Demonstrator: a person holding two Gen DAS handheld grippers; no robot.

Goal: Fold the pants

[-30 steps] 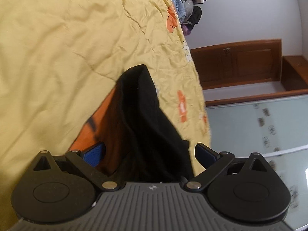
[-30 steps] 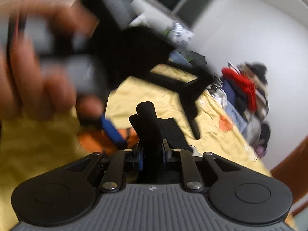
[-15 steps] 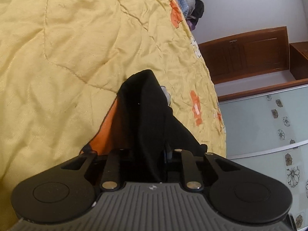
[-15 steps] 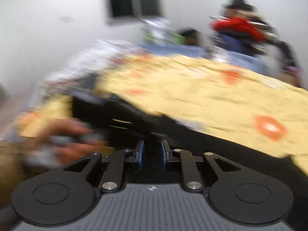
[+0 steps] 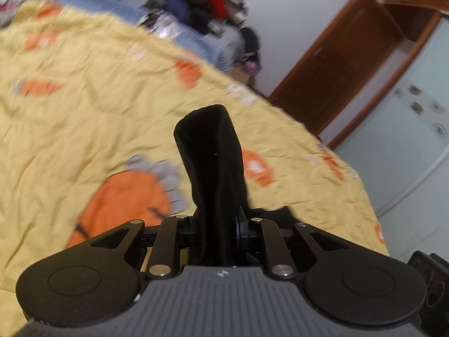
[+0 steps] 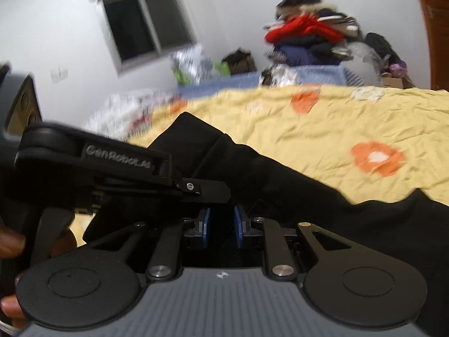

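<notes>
Found left gripper (image 5: 217, 227) pinched on black pants (image 5: 213, 163), a fold standing upright at frame centre above yellow bedspread (image 5: 70, 129). Found right gripper (image 6: 221, 226) clamped on the same pants (image 6: 280, 179), cloth trailing toward lower right. Noted clothes heap (image 6: 308, 36) at upper right.

Bed (image 6: 322, 129): covered by a creased yellow quilt (image 5: 70, 146) with orange flower prints; black pants (image 6: 294, 185) draped across its near part.

Even, soft indoor light; motion blur smears backgrounds; fisheye bends edges.
</notes>
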